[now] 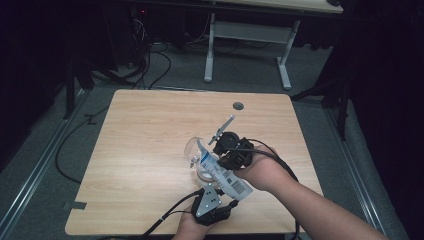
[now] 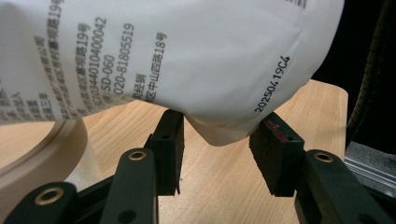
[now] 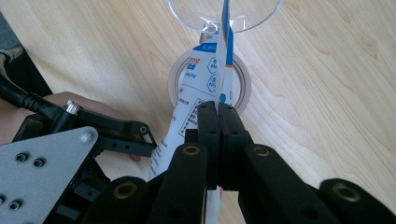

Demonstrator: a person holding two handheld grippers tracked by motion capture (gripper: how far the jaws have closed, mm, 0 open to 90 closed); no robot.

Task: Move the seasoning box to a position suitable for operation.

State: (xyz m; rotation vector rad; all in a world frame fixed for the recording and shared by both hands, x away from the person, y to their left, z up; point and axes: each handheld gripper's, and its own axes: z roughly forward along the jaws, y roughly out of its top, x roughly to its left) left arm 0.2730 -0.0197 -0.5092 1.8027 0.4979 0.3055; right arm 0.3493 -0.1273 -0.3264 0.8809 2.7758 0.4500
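White printed pouch: held above the wooden table, slanted over a tape roll and toward a clear glass bowl. Right gripper: jaws pinched shut on the pouch's thin edge, seen edge-on in right gripper view. Left gripper: jaws apart, bulging pouch corner hanging between, pads at its sides; firm pressing not discernible. Date code and address print legible in left gripper view; barcode readable in high view.

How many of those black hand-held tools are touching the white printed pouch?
2. The right tool is clamped on the pouch's edge above the tape roll. The left tool sits at the pouch's bottom corner, which hangs between its jaws; contact there is uncertain.
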